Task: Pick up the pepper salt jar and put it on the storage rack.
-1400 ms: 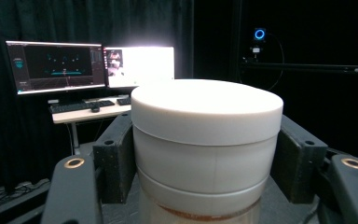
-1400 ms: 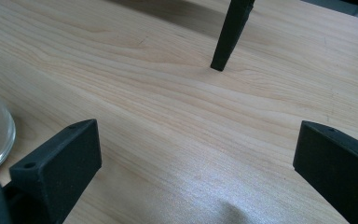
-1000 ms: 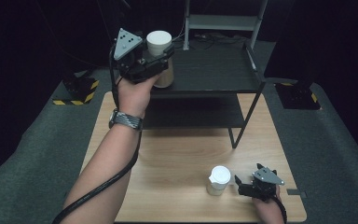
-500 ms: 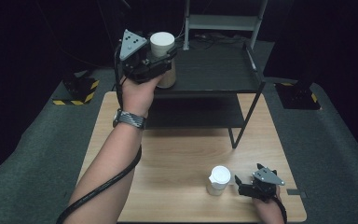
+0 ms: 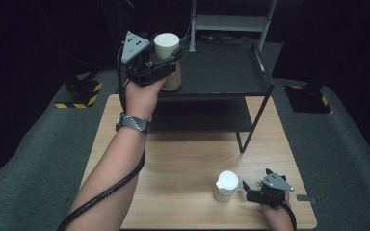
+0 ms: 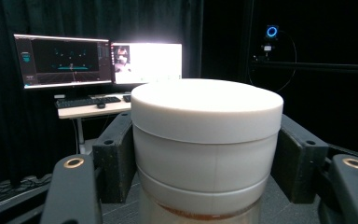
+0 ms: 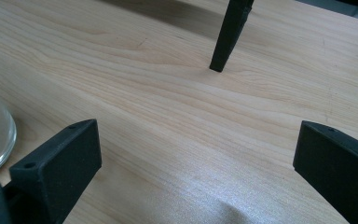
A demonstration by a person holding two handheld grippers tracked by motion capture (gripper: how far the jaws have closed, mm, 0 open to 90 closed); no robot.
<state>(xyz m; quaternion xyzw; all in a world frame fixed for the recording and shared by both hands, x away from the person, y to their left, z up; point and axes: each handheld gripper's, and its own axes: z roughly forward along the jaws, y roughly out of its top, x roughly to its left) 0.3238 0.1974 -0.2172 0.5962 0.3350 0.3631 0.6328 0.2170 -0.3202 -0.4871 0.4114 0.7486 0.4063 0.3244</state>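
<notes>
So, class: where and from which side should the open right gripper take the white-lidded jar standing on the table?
Grip the jar around its clear body just under the white lid, coming in level from its right, where the right gripper already waits. It stands upright and round, so the jaws can straddle it.

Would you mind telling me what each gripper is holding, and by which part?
The left gripper clamps a white-lidded jar by its sides, just below the lid. The right gripper holds nothing; its jaws stand open.

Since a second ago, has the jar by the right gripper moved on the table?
No. The jar sits at the same spot on the table, just left of the right gripper, near the front edge.
</notes>
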